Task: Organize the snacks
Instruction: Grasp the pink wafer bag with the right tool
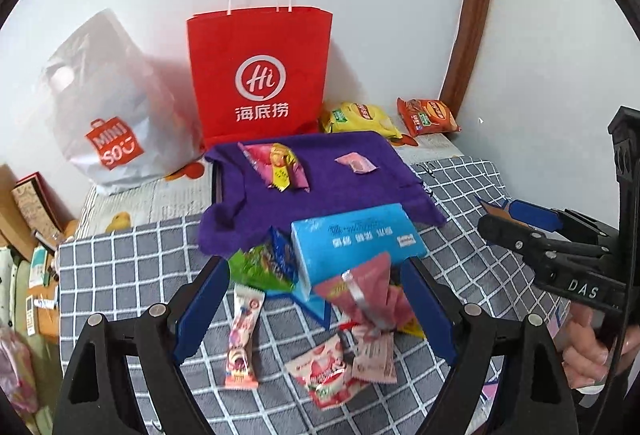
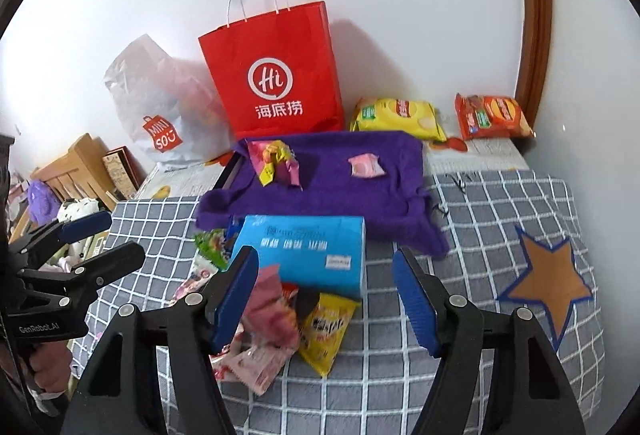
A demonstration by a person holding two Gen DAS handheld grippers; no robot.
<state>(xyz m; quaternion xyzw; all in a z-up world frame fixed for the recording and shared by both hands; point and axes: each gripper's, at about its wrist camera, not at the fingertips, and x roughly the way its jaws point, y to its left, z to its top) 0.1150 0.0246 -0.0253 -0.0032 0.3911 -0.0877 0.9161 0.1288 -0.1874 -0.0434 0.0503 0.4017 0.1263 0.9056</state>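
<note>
I had both claws hanging over the checked cloth (image 2: 460, 375). My left gripper (image 1: 316, 309) stood wide, nothing pinched, its blue pads either side of the snack heap (image 1: 352, 319) at lower centre of the left view: pink wrappers, a strawberry pack, a long pink stick (image 1: 242, 345) lying just left of them. The blue box (image 1: 352, 239) sat right behind the heap, touching it, with a green packet (image 1: 260, 263) at its left end. My right gripper (image 2: 324, 301) was open too, at a middling gap, empty; in its view a yellow packet (image 2: 326, 331) lay between the pads, near the box's front edge. Mid-frame, the purple towel (image 2: 332, 187) carried a small clump of sweets (image 2: 276, 161) on its left and one pink sweet (image 2: 364, 166) well apart on its right. Behind it, the red bag (image 2: 276, 75) stood upright against the wall, the white bag (image 2: 160, 107) slumped to its left. Upper right, a yellow crisp bag (image 2: 396, 115) and an orange one (image 2: 492, 117) lay side by side.
</note>
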